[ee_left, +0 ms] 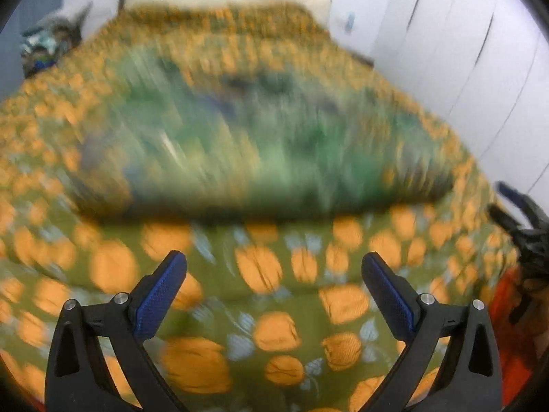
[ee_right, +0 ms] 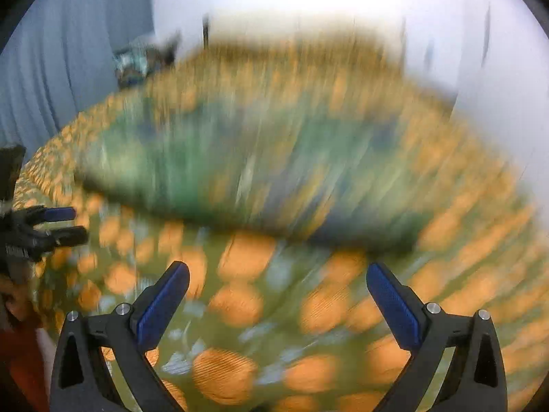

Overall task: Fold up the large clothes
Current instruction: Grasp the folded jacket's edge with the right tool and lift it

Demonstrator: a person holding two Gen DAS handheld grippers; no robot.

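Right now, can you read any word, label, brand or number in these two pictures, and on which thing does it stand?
No readable text in either view.
Green garment: print motion-blurred, no letters legible.
Orange-spotted bedcover: pattern only, no writing.
Left gripper and right gripper: open, no markings visible.

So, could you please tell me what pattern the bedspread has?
The bedspread is olive green with orange blobs and pale leaf shapes, clearest in the left wrist view.

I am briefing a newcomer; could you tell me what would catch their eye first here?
The green bedspread with orange blobs fills both views. On it, further back, lies a blurred green patterned garment. Up front, the left gripper and the right gripper stand open and empty.
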